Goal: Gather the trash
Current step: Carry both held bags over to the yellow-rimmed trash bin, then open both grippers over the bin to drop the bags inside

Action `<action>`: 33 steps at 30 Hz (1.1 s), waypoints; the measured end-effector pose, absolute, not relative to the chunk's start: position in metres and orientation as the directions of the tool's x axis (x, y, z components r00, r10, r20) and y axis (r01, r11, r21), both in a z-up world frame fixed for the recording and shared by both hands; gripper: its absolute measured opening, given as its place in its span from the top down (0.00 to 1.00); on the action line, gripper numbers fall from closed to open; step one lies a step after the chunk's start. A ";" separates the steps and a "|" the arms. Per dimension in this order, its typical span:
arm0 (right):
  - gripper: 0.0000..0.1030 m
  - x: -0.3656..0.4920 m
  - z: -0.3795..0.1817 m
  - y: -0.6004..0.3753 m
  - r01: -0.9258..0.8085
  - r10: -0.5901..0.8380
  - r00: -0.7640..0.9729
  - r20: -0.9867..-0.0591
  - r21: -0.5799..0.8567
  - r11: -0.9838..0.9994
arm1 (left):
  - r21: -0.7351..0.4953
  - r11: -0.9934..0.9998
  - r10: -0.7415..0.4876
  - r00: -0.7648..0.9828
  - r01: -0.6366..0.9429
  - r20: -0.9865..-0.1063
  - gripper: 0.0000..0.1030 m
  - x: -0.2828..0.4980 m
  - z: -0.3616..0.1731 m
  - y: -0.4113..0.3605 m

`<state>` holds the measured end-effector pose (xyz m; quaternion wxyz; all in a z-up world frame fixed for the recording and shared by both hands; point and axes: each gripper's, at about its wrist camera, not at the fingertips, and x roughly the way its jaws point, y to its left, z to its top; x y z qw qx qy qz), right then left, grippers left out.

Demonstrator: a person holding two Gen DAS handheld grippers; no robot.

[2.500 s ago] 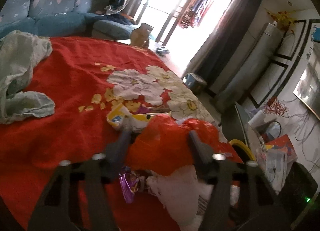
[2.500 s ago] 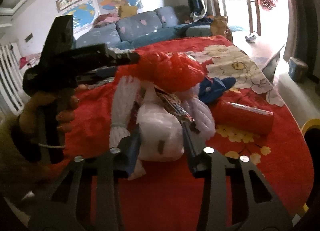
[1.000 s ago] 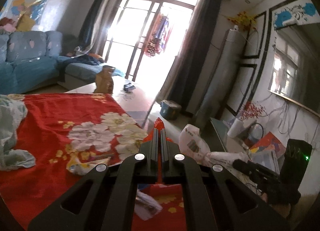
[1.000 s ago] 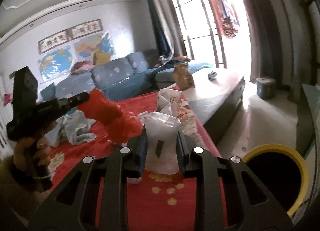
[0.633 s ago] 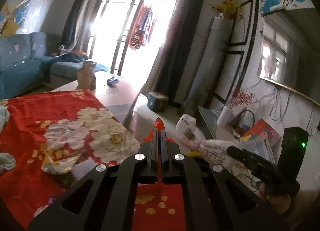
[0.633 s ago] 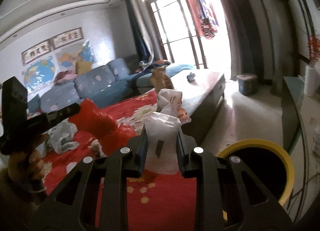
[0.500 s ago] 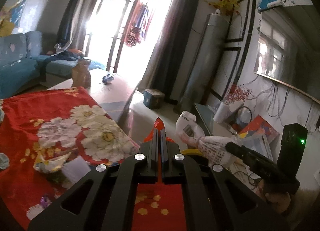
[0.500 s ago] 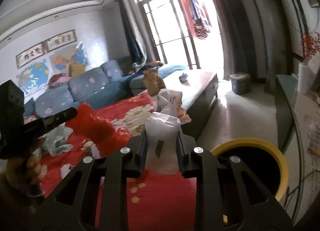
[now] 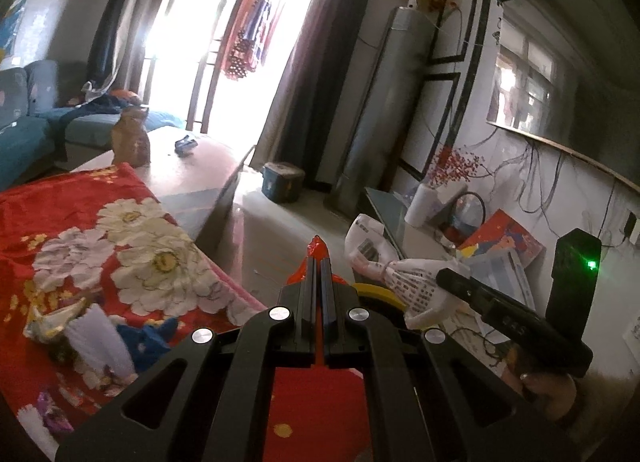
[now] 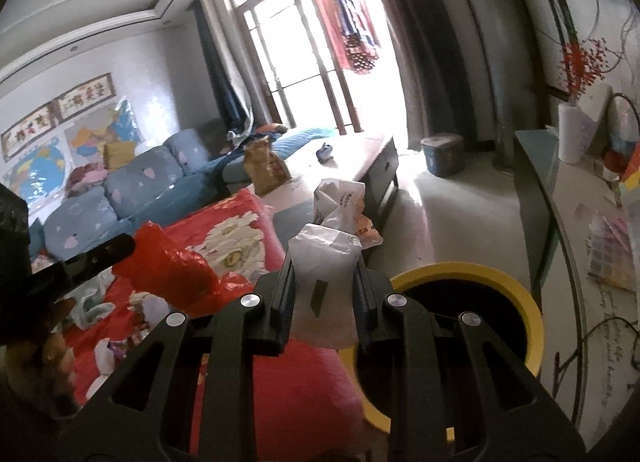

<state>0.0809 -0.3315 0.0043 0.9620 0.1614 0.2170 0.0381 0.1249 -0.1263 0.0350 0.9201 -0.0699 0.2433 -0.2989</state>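
Left wrist view: the left tool (image 9: 319, 282) is clenched on a red plastic bag (image 9: 316, 252), carried above the red-clothed worktop (image 9: 60, 229); the yellow-rimmed bin (image 9: 378, 294) peeks just beyond its tip, past the worktop's edge.

Right wrist view: the right tool (image 10: 324, 282) grips a white bag (image 10: 324, 262) beside the bin's open mouth (image 10: 472, 274). Next, judging by position, each swings over the rim and lets go; open floor lies ahead.

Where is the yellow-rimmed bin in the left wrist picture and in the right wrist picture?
Left wrist view: the yellow-rimmed bin shows only as a rim arc just right of centre, beside the shut claw.
Right wrist view: the bin fills the lower right, its dark mouth open.
Shared landmark: the blue tub near the curtains.
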 end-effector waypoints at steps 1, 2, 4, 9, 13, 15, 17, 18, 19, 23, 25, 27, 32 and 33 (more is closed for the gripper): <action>0.81 0.081 0.003 -0.334 0.007 0.135 0.903 -0.409 0.326 0.945 | -0.275 0.808 -0.589 0.697 0.521 -0.409 0.98 0.125 0.033 -0.131; 0.81 0.082 0.002 -0.340 0.021 0.123 0.902 -0.415 0.325 0.945 | -0.276 0.805 -0.593 0.693 0.525 -0.411 0.98 0.125 0.032 -0.134; 0.81 0.082 -0.001 -0.346 0.043 0.107 0.900 -0.423 0.330 0.943 | -0.281 0.797 -0.603 0.681 0.535 -0.415 0.98 0.126 0.028 -0.141; 0.81 0.082 -0.008 -0.363 0.097 0.071 0.893 -0.444 0.345 0.934 | -0.293 0.777 -0.629 0.656 0.557 -0.418 0.98 0.128 0.019 -0.160; 0.81 0.082 -0.013 -0.374 0.132 0.051 0.887 -0.460 0.358 0.924 | -0.293 0.767 -0.639 0.636 0.572 -0.431 0.98 0.130 0.013 -0.175; 0.81 0.082 -0.016 -0.379 0.149 0.043 0.880 -0.472 0.363 0.920 | -0.289 0.761 -0.644 0.626 0.580 -0.441 0.98 0.131 0.008 -0.184; 0.81 0.081 -0.020 -0.383 0.167 0.035 0.874 -0.484 0.369 0.914 | -0.288 0.757 -0.647 0.617 0.586 -0.448 0.98 0.132 0.004 -0.190; 0.81 0.081 -0.022 -0.385 0.177 0.032 0.871 -0.490 0.374 0.910 | -0.287 0.756 -0.649 0.612 0.589 -0.452 0.98 0.133 0.003 -0.192; 0.81 0.081 -0.024 -0.389 0.183 0.030 0.869 -0.494 0.378 0.908 | -0.285 0.754 -0.650 0.607 0.592 -0.457 0.98 0.134 0.000 -0.196; 0.81 0.082 -0.031 -0.396 0.209 0.022 0.856 -0.517 0.385 0.899 | -0.288 0.744 -0.658 0.585 0.603 -0.475 0.98 0.139 -0.009 -0.207; 0.81 0.083 -0.034 -0.400 0.224 0.018 0.848 -0.529 0.389 0.893 | -0.291 0.740 -0.660 0.575 0.606 -0.483 0.98 0.141 -0.013 -0.214; 0.81 0.083 -0.038 -0.404 0.235 0.016 0.843 -0.538 0.394 0.889 | -0.294 0.737 -0.662 0.564 0.608 -0.493 0.98 0.144 -0.017 -0.220; 0.76 0.087 -0.049 -0.414 0.256 0.027 0.823 -0.567 0.414 0.874 | -0.290 0.733 -0.663 0.551 0.615 -0.507 0.98 0.149 -0.026 -0.233; 0.73 0.088 -0.051 -0.417 0.266 0.028 0.816 -0.577 0.419 0.868 | -0.297 0.731 -0.664 0.544 0.614 -0.512 0.97 0.152 -0.029 -0.236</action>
